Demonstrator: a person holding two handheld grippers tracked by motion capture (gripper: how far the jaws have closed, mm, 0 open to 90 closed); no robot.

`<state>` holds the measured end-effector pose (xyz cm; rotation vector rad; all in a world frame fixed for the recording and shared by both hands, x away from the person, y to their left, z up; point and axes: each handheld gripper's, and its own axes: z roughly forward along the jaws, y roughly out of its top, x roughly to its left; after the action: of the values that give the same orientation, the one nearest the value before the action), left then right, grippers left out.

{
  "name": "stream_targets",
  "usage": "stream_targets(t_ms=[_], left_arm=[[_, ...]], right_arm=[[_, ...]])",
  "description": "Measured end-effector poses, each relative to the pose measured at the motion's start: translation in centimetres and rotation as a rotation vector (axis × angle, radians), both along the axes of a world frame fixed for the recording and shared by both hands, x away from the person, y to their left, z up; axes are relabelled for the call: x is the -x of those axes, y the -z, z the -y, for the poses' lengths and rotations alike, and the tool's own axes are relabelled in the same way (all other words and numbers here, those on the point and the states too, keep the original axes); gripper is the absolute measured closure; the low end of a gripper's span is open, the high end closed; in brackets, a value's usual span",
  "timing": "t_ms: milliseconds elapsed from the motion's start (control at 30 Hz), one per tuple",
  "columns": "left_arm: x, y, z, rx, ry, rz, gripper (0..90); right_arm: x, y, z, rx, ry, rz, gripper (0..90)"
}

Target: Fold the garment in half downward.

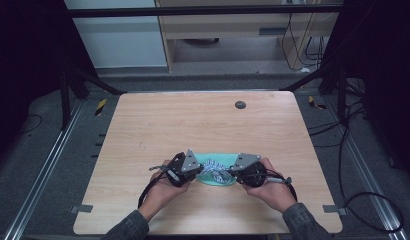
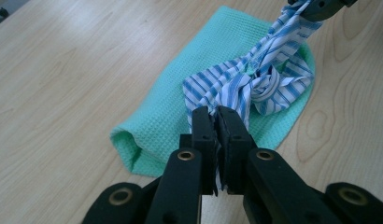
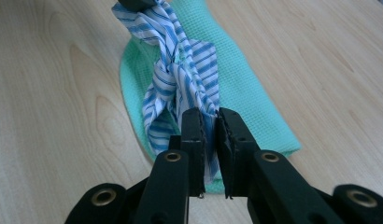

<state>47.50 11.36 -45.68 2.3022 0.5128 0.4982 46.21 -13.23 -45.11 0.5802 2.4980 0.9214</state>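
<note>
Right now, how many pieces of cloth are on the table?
2. A green waffle cloth lies flat near the table's front edge; a blue-striped cloth sits knotted on top of it, each end pinched by a gripper's fingers. Nothing else seems hidden.

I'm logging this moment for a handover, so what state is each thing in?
Striped cloth: knotted, stretched between both grippers, over the towel.
Green towel: folded, flat on the table.
Left gripper: shut on one cloth end.
Right gripper: shut on the other end.
</note>
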Motion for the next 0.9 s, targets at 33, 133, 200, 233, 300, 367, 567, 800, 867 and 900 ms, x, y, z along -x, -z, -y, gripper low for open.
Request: stream_targets(t_ms=[33, 133, 200, 233, 300, 367, 567, 800, 867, 900], left_arm=[[0.1, 0.1, 0.0, -0.001, 0.002, -0.002, 86.5], [0.3, 0.2, -0.1, 0.001, 0.006, -0.004, 86.5], [0.3, 0.3, -0.1, 0.003, 0.008, -0.007, 86.5], [0.4, 0.3, -0.2, 0.005, 0.008, -0.006, 86.5], [0.5, 0.3, -0.2, 0.006, 0.010, -0.006, 86.5], [0.6, 0.4, -0.3, 0.009, 0.014, -0.004, 86.4], [0.8, 0.4, -0.6, 0.018, 0.019, -0.007, 86.3], [1.3, 0.3, -0.6, 0.018, 0.027, -0.006, 86.3], [1.4, 0.3, -0.7, 0.010, 0.032, -0.009, 86.3], [1.5, 0.4, -0.7, 0.012, 0.033, -0.011, 86.3]], right_arm=[[0.1, 0.1, 0.0, -0.003, 0.000, -0.001, 80.0], [0.2, 0.3, 0.1, 0.000, 0.000, -0.008, 78.1], [0.3, 0.4, 0.1, 0.001, 0.004, -0.016, 76.4], [0.3, 0.5, 0.1, 0.000, 0.003, -0.018, 75.4], [0.4, 0.6, 0.1, 0.002, 0.006, -0.022, 72.1], [0.4, 0.7, 0.0, 0.005, 0.011, -0.034, 68.9], [0.5, 0.8, -0.2, 0.005, 0.012, -0.050, 61.8], [0.5, 0.6, -0.5, -0.001, 0.006, -0.052, 61.5], [0.7, 0.8, -0.6, 0.006, 0.001, -0.056, 63.2], [0.7, 0.8, -0.6, 0.006, 0.001, -0.056, 63.2]])
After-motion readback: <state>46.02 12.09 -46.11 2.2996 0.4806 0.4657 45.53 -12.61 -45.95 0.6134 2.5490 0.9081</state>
